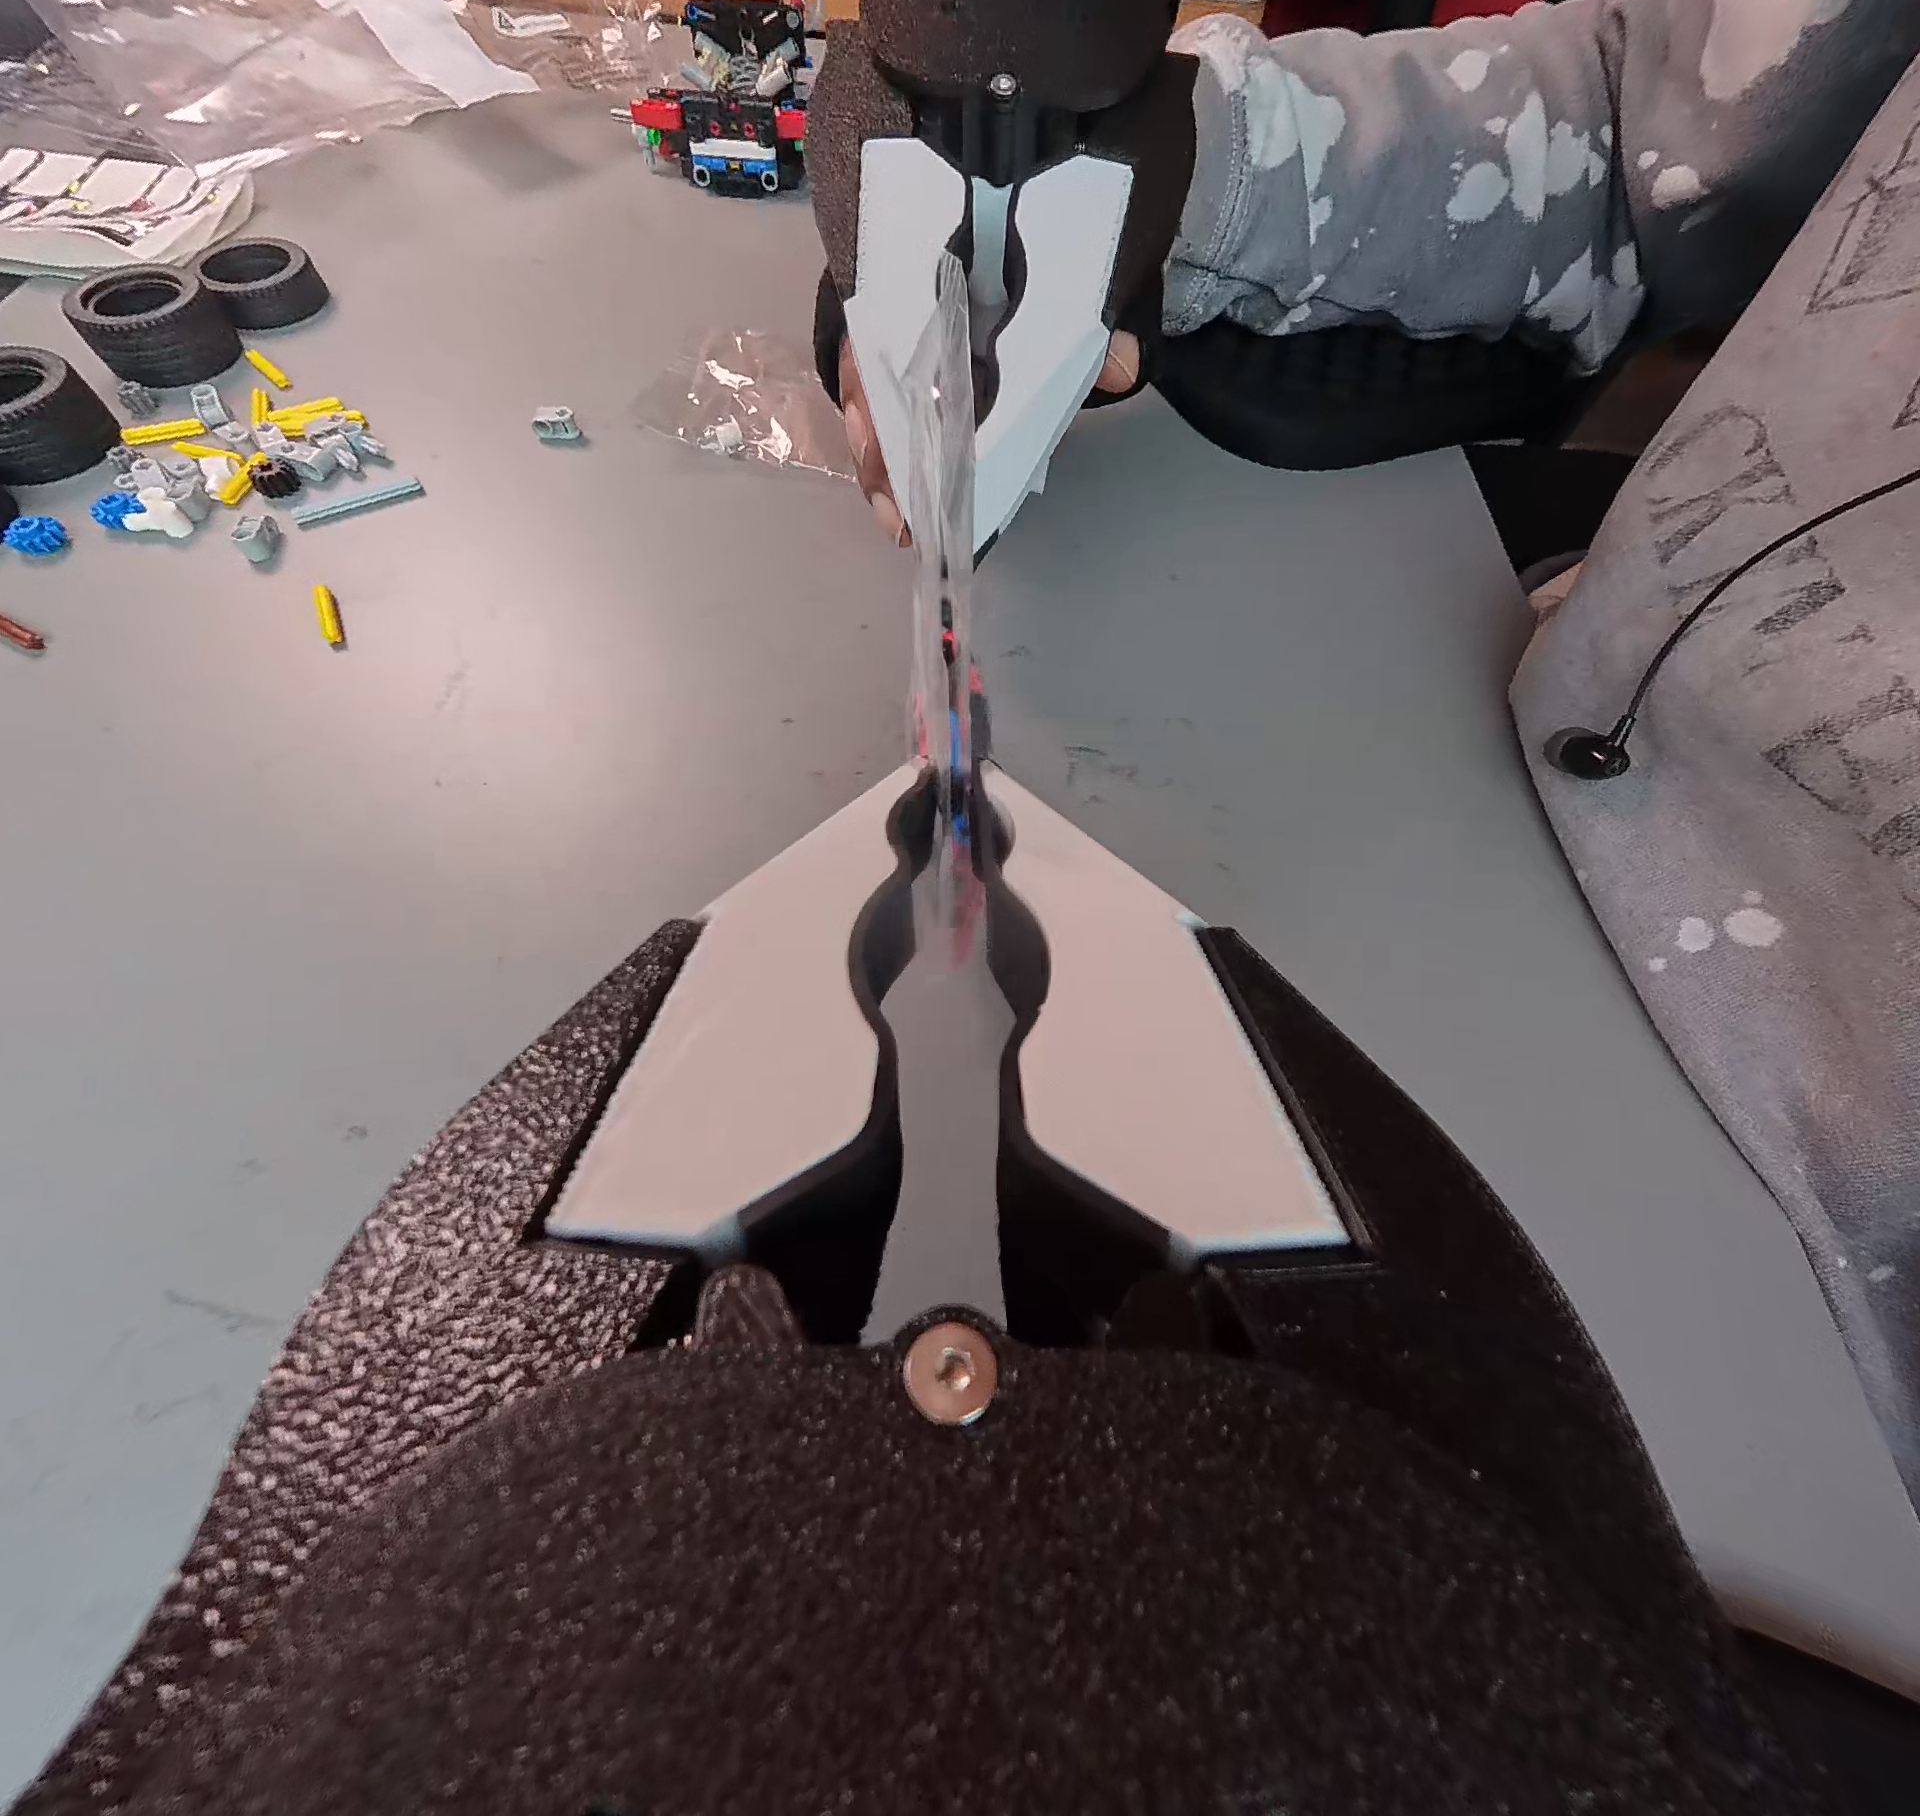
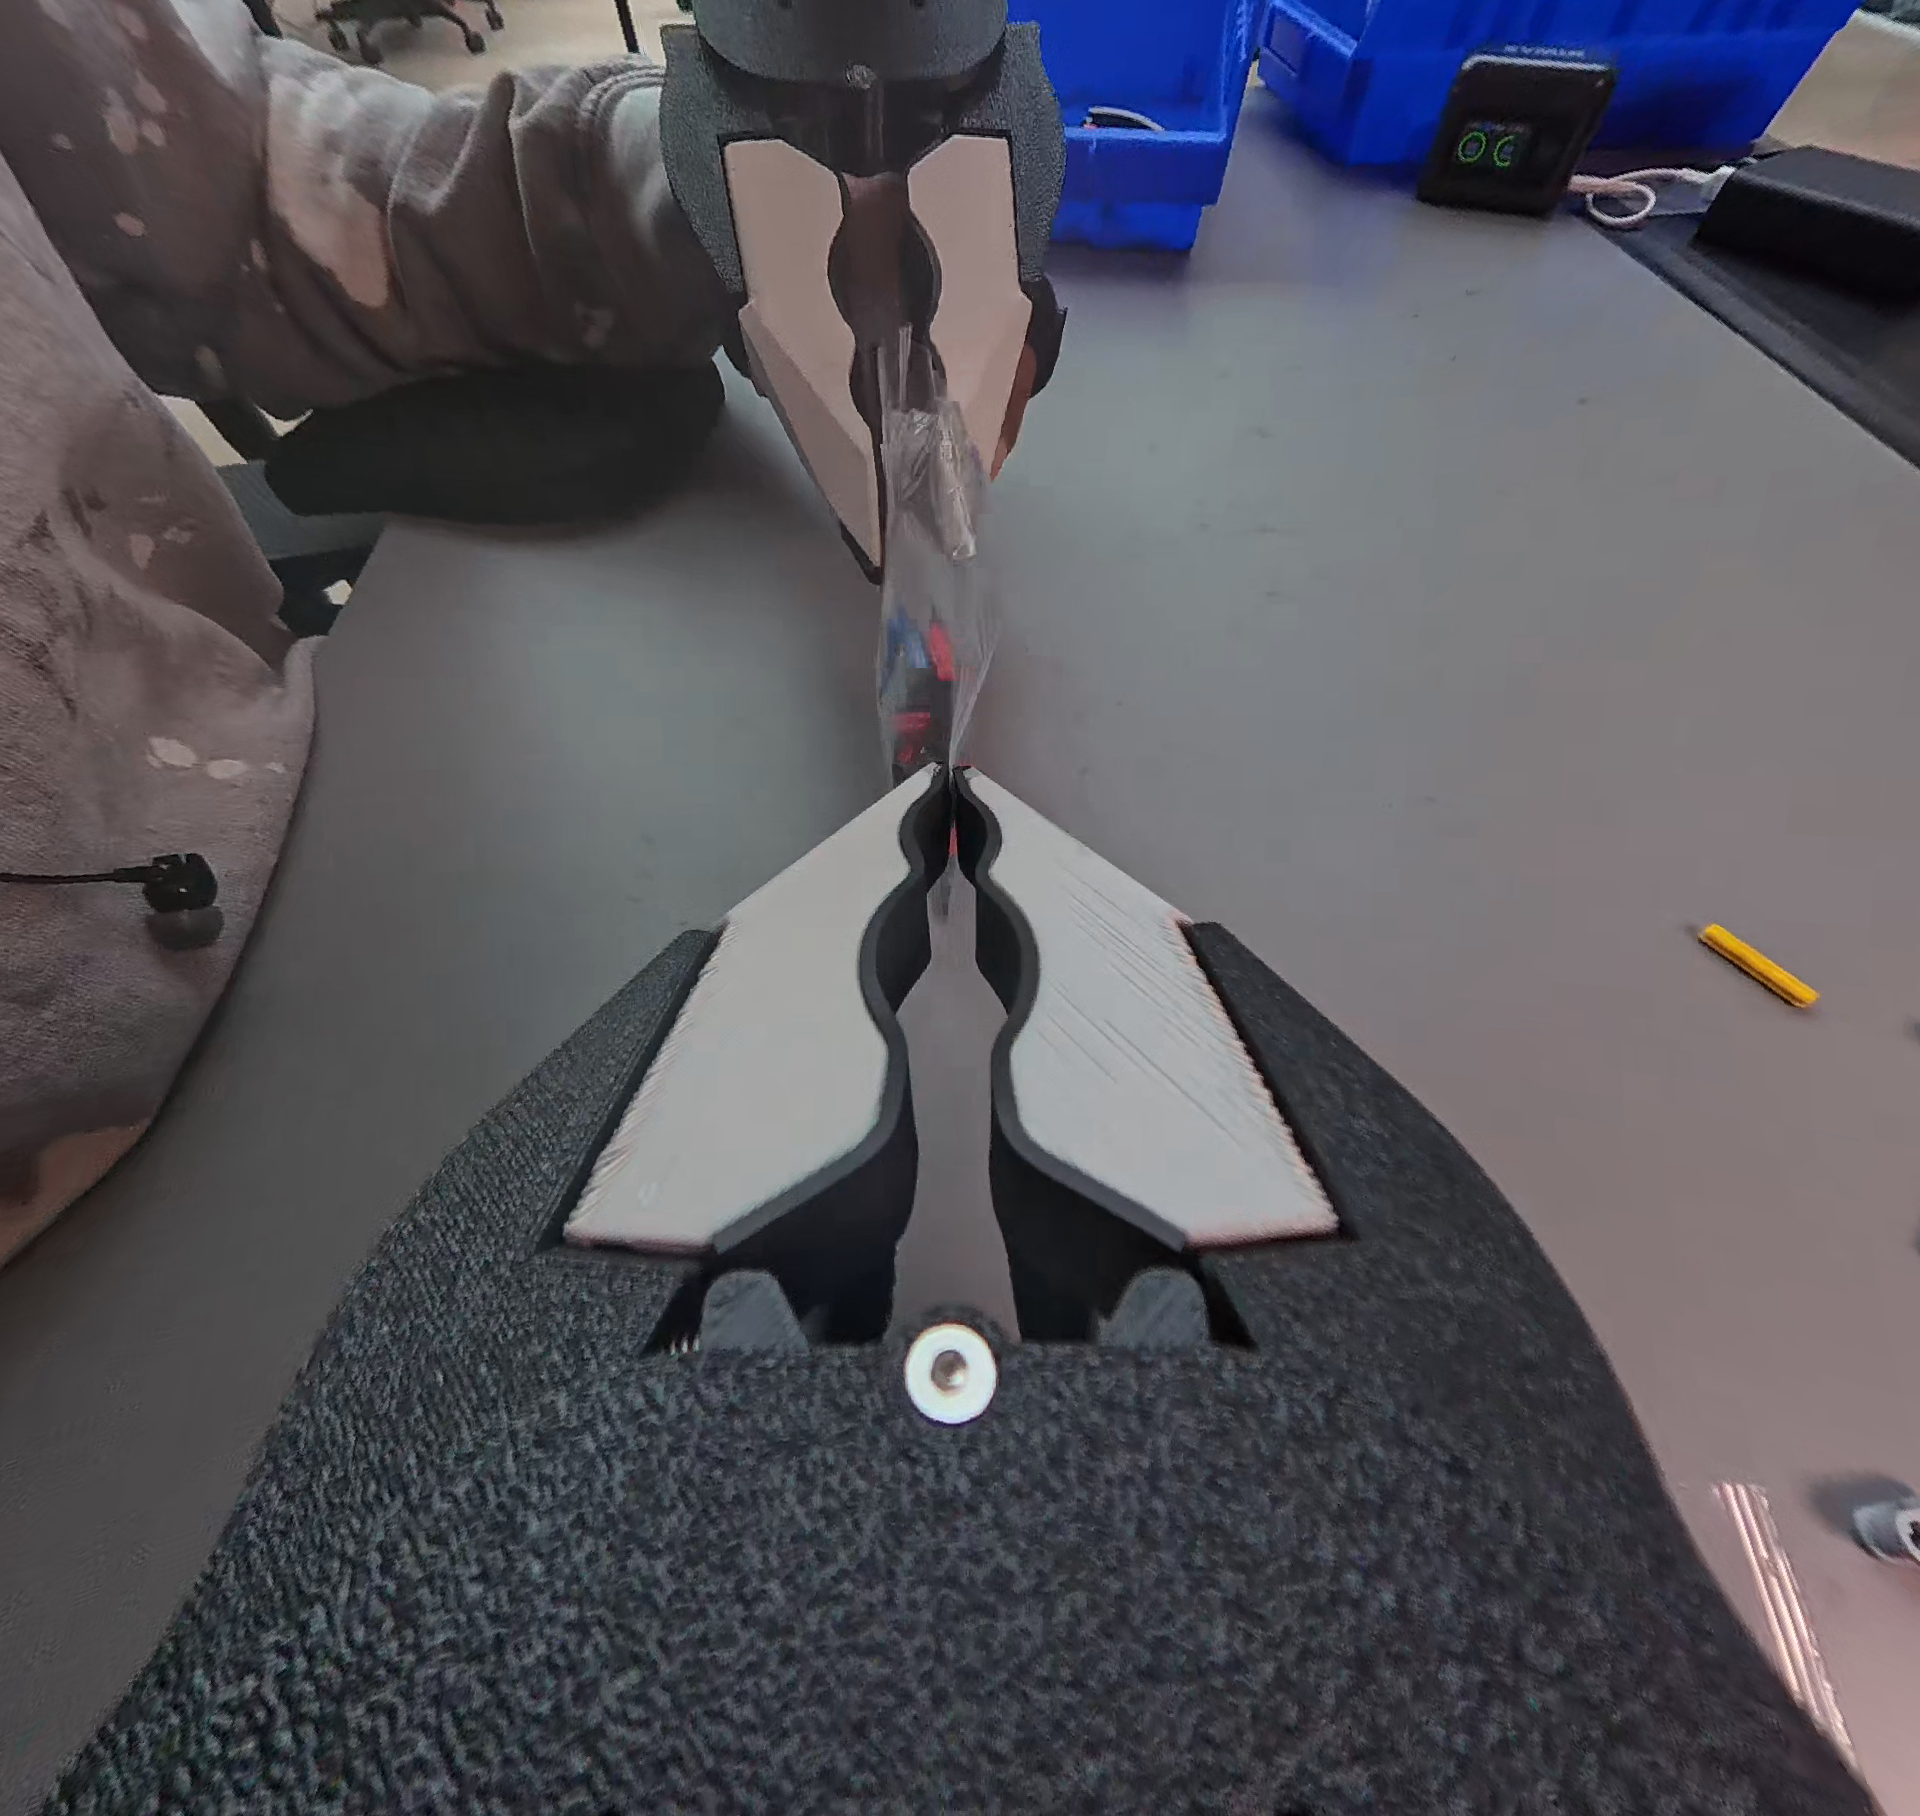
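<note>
A clear plastic bag (image 1: 940, 644) with small red, blue and black parts in it hangs stretched between my two grippers above the grey table (image 1: 520, 831). My left gripper (image 1: 951, 779) is shut on one end of the bag, and the film and parts run in between its pads. My right gripper (image 2: 951, 774) is shut tight on the other end of the bag (image 2: 930, 665). The two grippers face each other. The right gripper (image 1: 935, 540) shows farther off in the left wrist view, and the left gripper (image 2: 914, 519) in the right wrist view.
Black tyres (image 1: 156, 322), a pile of small loose parts (image 1: 239, 447), a partly built model (image 1: 732, 104) and empty plastic bags (image 1: 312, 31) lie at the far left. A yellow pin (image 2: 1758, 964), blue bins (image 2: 1558, 0) and a small black device (image 2: 1507, 140) are to the right. A person's sleeve (image 1: 1455, 156) is close. My hands' fingertips stand some 6 cm from each other.
</note>
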Available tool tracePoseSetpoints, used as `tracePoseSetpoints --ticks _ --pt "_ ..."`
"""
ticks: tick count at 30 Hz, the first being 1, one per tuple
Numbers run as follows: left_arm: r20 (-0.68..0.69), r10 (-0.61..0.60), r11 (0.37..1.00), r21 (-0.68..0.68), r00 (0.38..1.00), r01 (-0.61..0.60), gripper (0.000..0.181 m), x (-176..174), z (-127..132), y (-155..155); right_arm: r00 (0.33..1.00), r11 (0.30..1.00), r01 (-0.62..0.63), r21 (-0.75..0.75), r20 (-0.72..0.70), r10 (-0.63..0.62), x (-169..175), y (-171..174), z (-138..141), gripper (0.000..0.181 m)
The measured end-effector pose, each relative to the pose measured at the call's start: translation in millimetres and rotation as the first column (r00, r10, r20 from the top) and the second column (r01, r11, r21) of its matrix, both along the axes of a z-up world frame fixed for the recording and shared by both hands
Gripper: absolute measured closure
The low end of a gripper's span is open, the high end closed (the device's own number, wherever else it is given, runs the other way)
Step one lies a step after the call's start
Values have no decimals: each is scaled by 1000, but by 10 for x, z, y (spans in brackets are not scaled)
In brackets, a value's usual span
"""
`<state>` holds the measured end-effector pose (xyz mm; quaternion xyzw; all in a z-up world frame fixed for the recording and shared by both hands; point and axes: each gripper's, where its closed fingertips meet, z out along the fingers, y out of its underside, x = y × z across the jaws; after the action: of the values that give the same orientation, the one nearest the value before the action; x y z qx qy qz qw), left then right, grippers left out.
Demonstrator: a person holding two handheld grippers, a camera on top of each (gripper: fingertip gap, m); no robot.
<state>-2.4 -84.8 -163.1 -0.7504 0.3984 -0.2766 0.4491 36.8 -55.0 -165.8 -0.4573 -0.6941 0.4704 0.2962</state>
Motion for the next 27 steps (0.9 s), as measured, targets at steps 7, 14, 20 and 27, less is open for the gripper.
tracePoseSetpoints --ticks 7,14,20,27 --pt "-73 0 1000 -4 997 0 133 67 -140 12 1000 999 -15 38 -9 15 10 -1 -12 181" --pt "-94 -17 999 36 995 21 176 178 -168 43 997 989 -68 130 -17 70 37 -116 -59 181" --pt "-89 -1 1000 26 996 4 179 151 -175 54 998 989 -54 137 -5 55 -31 -144 -84 148" --pt "-50 -31 999 22 998 33 149 225 -117 6 999 989 -53 136 -1 54 -74 -155 -91 181"
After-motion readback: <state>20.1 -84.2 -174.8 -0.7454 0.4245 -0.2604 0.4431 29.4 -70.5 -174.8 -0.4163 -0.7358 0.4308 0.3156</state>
